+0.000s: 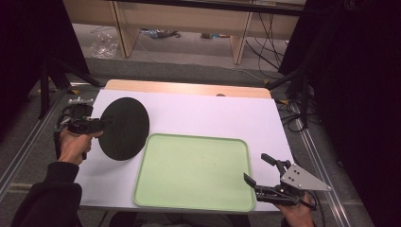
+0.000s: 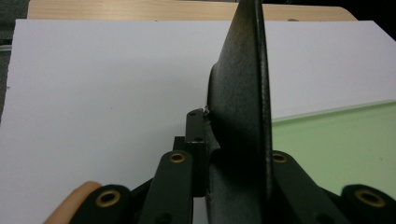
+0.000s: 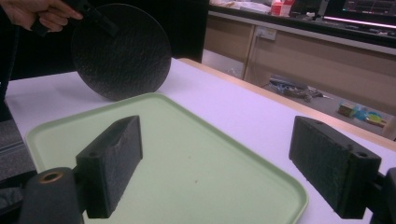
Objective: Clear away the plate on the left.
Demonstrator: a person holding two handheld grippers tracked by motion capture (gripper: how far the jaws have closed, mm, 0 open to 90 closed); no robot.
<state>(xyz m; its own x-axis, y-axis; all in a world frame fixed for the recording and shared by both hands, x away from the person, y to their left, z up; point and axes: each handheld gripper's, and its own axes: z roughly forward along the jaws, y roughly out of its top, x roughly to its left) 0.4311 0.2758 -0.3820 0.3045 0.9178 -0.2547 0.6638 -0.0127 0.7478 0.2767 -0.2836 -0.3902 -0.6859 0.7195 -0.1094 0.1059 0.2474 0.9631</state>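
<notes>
Nearest the high camera, the right gripper (image 1: 261, 169) is held over the front right corner of the tabletop (image 1: 213, 113), just beside the right rim of the green tray (image 1: 142, 189). Its fingers (image 3: 112, 163) are spread wide and grasp nothing. The left gripper (image 1: 101, 122) is held above the left edge of the tabletop, and its fingers (image 2: 196, 135) are clenched on the rim of the black plate (image 1: 124, 128). The plate is carried raised and tilted on edge, near the tray's far left corner. Whether its lower edge touches the tabletop cannot be told.

The step in hand is judged to be placement of the plate in the tray. For a clean placement:

1. The plate should be moved toward the middle of the tray with its lower edge kept clear of the raised tray rim.
2. The plate should be rotated flat before it is lowered, so that it does not land on its edge and roll.
3. The grip should be released only once the base is fully supported.
4. If the tray slides, its right rim may be steadied with the right gripper.
</notes>
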